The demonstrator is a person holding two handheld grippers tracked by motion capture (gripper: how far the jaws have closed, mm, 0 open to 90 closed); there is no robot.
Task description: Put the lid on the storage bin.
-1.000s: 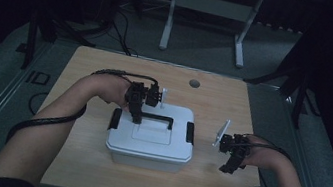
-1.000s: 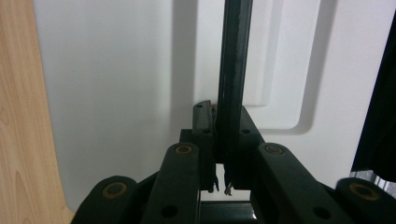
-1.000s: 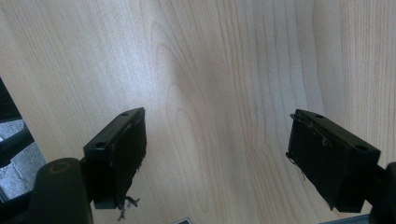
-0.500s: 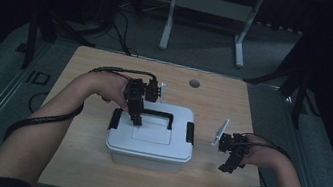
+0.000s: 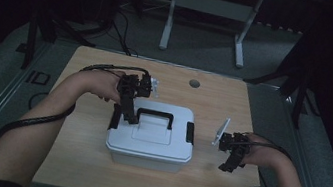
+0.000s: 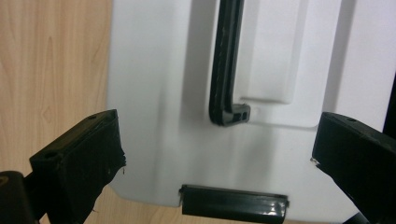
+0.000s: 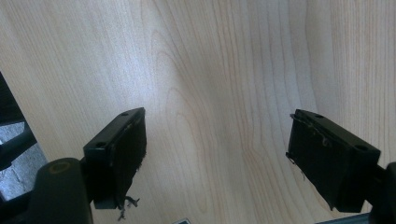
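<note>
A white plastic box (image 5: 149,141) with a black handle (image 5: 155,116) and a black latch (image 5: 190,132) on each side stands mid-table. My left gripper (image 5: 129,116) hovers over the lid's left part, by the handle's left end. Its jaws have just been opening and stand wide, nothing pressed between them. In the left gripper view the open left gripper (image 6: 219,128) frames the lid (image 6: 159,93), the handle's end (image 6: 229,114) and a latch (image 6: 233,208). My right gripper (image 5: 230,162) is open over bare wood right of the box; the right gripper (image 7: 217,135) has nothing between its pads.
The wooden table (image 5: 83,161) has a round cable hole (image 5: 194,84) at the back. Free tabletop lies in front of the box and on both sides. A white desk frame (image 5: 208,9) stands on the dark floor beyond.
The left gripper's jaws have opened at the handle's left end, and that hand has shifted slightly. The box and the right hand have stayed put.
</note>
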